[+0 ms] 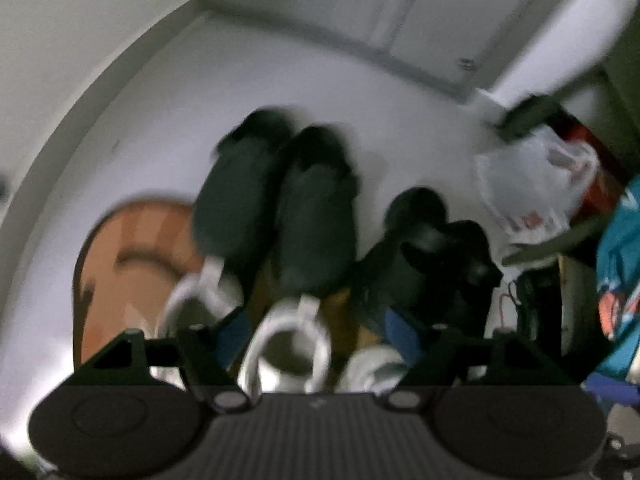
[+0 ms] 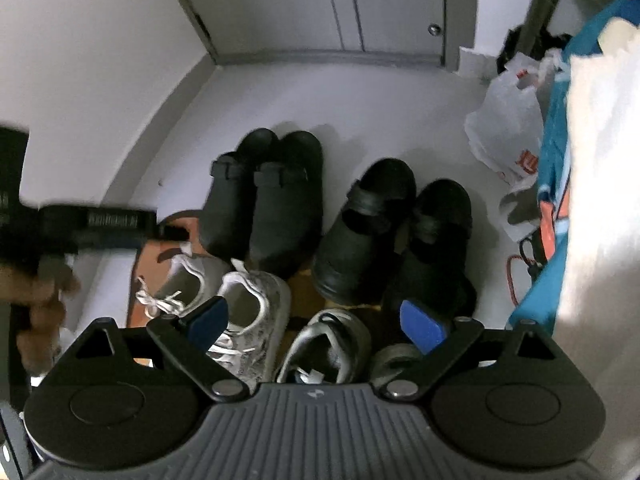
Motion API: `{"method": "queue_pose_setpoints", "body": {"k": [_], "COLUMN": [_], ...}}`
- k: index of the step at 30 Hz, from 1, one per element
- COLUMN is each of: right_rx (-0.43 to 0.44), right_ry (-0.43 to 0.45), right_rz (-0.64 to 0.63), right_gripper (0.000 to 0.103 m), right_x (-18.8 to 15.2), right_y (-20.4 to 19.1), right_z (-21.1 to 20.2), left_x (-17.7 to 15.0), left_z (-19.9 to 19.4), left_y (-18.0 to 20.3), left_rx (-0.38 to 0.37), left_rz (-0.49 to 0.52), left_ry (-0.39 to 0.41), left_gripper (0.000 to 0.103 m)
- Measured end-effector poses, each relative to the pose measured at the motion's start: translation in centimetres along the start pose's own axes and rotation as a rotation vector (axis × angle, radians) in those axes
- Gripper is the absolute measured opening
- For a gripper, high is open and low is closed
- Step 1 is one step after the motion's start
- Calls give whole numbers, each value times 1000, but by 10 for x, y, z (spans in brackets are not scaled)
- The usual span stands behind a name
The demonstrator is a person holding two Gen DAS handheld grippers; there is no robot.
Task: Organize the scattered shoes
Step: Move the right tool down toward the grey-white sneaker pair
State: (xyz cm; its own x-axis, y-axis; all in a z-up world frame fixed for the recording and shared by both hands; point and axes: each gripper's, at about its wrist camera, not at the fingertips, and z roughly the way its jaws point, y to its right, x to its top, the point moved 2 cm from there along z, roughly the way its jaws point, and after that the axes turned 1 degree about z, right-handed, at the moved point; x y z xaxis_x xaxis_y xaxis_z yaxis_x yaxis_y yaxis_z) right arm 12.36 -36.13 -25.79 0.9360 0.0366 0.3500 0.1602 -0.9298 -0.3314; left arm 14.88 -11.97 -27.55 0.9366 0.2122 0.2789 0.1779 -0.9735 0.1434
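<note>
Standing paired — four black clogs [image 2: 260, 204], two white sneakers [image 2: 240, 312].

The right gripper [image 2: 316, 320] hangs over the pale floor [image 2: 340, 92] with its blue-padded jaws spread and nothing between them. Below lie a pair of black clogs [image 2: 264, 200] side by side, a pair of black strapped shoes [image 2: 396, 236] just right of them, white laced sneakers [image 2: 240, 304] and grey sneakers [image 2: 332, 344] nearer. A white plastic bag [image 2: 508, 120] sits at right. At the left edge, a hand [image 2: 36, 312] holds the left gripper [image 2: 80, 224].
</note>
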Motion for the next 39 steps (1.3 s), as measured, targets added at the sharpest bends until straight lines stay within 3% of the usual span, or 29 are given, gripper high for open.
{"method": "queue_pose_setpoints", "body": {"k": [4,7,12,15,19,24,28,31,35,37,39], "right_rx": [42,-5,-2,18,62,55,78,36,54,45,60], "right_ry": [20,-24,16,-3,8,34,31,34,11,-12,-48], "right_rz": [54,115,164,137,90,107,97,108,157,159,165], "right_gripper": [101,101,101,101,101,101,101,101,101,101,101], "right_x": [2,-1,-1,-5,-9,-8,-7,-7,-8,-11,-16], "right_y": [6,14,22,15,8,10,6,4,2,0,-3], "right_z": [-15,-15,-23,-24,-30,-39,-44,-42,-34,-28,-17], "left_x": [-17,-28,-47,-57,-65,-76,-91,-97,-99,-102,-103], "left_z": [-23,-29,-42,-54,-65,-75,-82,-88,-96,-103,-104], "left_y": [-4,-11,-5,-12,-16,-22,-25,-29,-37,-42,-44], "left_rx": [32,14,20,27,71,91,57,70,15,-53,-58], "left_rz": [-76,-184,-150,-210,-206,-274,-315,-283,-294,-329,-316], "left_ry": [50,82,83,112,139,157,144,143,143,134,119], "left_gripper": [81,81,81,82,82,82,82,82,82,82,82]}}
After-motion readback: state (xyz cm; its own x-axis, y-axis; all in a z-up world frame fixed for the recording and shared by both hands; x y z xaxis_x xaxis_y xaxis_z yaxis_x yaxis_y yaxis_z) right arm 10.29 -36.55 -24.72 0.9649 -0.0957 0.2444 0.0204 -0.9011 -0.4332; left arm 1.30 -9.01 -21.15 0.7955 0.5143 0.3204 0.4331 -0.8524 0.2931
